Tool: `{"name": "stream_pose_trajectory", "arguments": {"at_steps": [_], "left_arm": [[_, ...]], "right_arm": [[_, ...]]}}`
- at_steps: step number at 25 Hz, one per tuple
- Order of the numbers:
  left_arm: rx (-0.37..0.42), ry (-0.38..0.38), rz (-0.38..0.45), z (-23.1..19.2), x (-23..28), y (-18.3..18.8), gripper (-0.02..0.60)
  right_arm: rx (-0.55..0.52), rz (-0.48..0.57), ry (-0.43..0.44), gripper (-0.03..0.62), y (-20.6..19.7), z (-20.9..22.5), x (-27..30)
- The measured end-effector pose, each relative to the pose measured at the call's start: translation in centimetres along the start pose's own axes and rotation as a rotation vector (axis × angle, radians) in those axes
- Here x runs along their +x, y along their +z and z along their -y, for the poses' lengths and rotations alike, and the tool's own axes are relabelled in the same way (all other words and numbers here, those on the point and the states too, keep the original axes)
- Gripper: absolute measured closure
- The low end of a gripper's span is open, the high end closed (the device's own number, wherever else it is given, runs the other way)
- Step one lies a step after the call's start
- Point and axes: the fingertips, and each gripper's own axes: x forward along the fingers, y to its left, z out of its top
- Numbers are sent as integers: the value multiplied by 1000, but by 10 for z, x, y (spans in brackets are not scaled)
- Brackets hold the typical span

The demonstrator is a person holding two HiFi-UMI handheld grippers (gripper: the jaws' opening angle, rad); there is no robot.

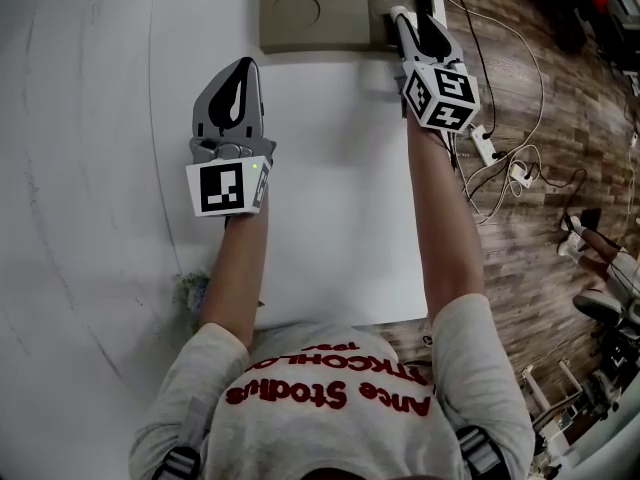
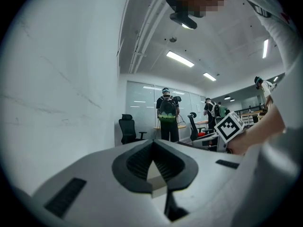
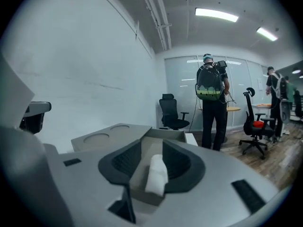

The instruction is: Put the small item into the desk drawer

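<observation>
At the far edge of the white desk (image 1: 330, 218), the small item (image 3: 156, 174) is positioned over the open drawer (image 3: 166, 137) between the spread jaws of the right gripper (image 3: 151, 144), apparently for dropping. The left gripper (image 2: 152, 143) is parked aside, pressed together and empty.

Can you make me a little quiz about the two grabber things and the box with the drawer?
1. True or false: the left gripper has its jaws closed together with nothing between them.
2. Pick one. What shows between the parted jaws of the right gripper? A) a red pen B) a small white rolled item C) nothing at all
3. Fill the gap: the right gripper reaches over the open ___ of the tan desk organizer box with round hollows in its top.

Key: 1 true. 2 B. 3 drawer.
</observation>
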Motion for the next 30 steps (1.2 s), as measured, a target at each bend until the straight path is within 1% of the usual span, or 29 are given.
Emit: {"name": "stream_pose_trajectory", "arguments": {"at_steps": [1, 4, 6, 13, 18, 22, 25, 30], "left_arm": [[0, 4, 1, -1, -1, 1, 575], [8, 10, 10, -2, -3, 7, 575], [9, 13, 12, -3, -4, 12, 575], [17, 18, 61, -4, -17, 50, 575], [27, 1, 78, -2, -38, 79, 575], [18, 6, 79, -4, -52, 99, 575], [10, 13, 75, -5, -76, 106, 575], [-12, 24, 90, -9, -117, 127, 575]], "right_arm": [[2, 8, 0, 462, 3, 0, -3], [6, 51, 11, 549, 16, -5, -17], [5, 82, 26, 577, 27, -12, -28], [15, 179, 75, 588, 75, -39, -82], [-29, 206, 114, 589, 100, -66, -132], [-4, 237, 123, 588, 120, -74, -162], [16, 261, 144, 589, 131, -89, -190], [-10, 289, 164, 589, 150, -112, -230]]}}
